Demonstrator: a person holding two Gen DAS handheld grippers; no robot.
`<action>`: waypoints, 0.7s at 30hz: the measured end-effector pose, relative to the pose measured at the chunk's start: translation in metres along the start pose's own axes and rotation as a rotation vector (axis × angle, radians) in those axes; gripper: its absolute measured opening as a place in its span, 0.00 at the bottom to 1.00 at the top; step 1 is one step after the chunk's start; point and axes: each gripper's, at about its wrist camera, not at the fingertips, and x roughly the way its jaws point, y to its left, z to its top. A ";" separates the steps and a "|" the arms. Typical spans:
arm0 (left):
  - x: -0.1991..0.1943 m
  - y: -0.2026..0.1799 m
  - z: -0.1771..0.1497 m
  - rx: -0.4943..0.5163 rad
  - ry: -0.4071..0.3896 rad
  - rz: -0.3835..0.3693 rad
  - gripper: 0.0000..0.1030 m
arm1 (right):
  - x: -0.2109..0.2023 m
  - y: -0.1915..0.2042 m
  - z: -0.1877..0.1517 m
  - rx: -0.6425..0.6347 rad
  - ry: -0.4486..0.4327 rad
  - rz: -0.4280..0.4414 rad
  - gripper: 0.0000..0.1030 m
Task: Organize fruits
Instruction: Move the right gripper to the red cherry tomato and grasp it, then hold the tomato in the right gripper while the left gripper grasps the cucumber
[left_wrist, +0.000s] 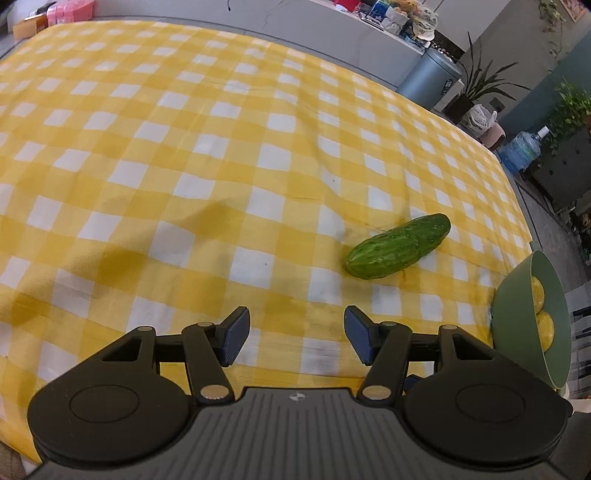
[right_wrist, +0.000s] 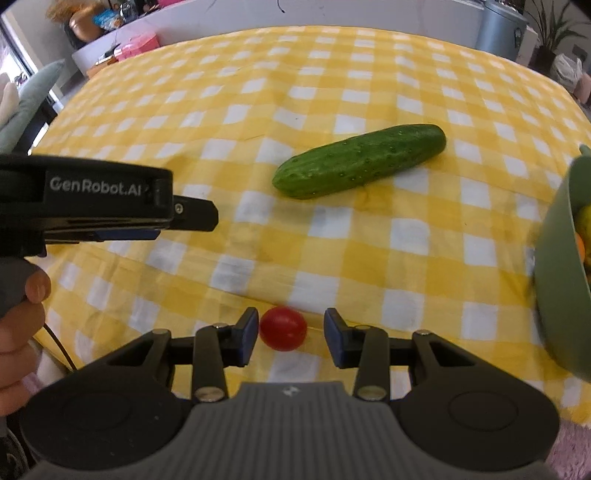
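Green bowl (right_wrist: 557, 266) cut off at frame edge, contents partly hidden. Bumpy cucumber (right_wrist: 358, 160) lies on checked cloth-covered surface (right_wrist: 229, 110). Right hand-held gripper (right_wrist: 290, 338) brackets smooth round tomato (right_wrist: 283, 328), gap remaining at one pad. Left hand-held gripper (left_wrist: 296, 338) spread, empty.

I see the cucumber (right_wrist: 359, 161) mid-tabletop (right_wrist: 258, 92), the tomato (right_wrist: 283, 328) nearer the front edge, the bowl (right_wrist: 554, 266) at the right edge.
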 end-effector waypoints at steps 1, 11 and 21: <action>0.001 0.001 0.000 -0.005 0.003 -0.001 0.67 | 0.001 0.001 0.000 -0.004 0.004 -0.002 0.31; 0.004 0.005 0.000 -0.020 0.013 0.002 0.67 | 0.010 0.002 0.004 -0.003 0.010 -0.014 0.27; 0.002 -0.013 -0.007 0.149 -0.091 -0.055 0.68 | -0.005 -0.017 0.005 0.070 -0.084 -0.037 0.26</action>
